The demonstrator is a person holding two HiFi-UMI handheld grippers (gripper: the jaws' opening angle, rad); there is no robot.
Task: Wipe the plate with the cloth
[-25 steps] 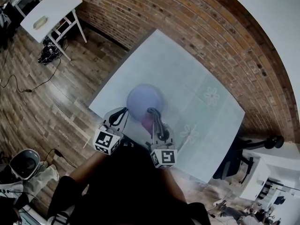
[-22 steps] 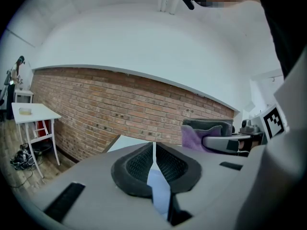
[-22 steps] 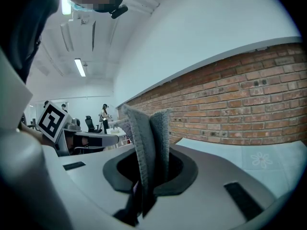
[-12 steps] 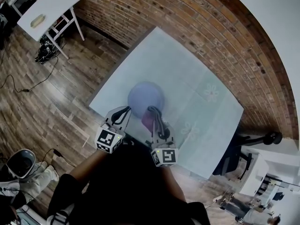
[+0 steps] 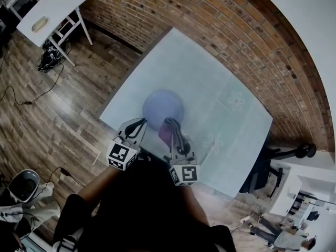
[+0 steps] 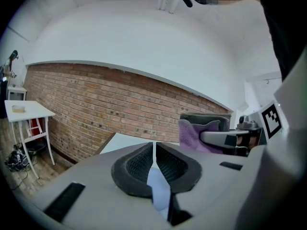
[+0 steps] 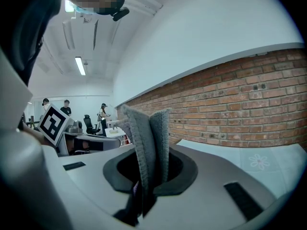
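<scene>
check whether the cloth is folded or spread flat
Folded: the cloth stands doubled over, two layers pinched upright between the jaws of the right gripper, not laid flat.

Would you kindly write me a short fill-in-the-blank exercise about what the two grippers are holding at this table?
1. The right gripper is shut on the ____.
2. The left gripper pinches the rim of the ____.
3. The wall behind the table is made of ____.
Missing words: cloth; plate; brick.
</scene>
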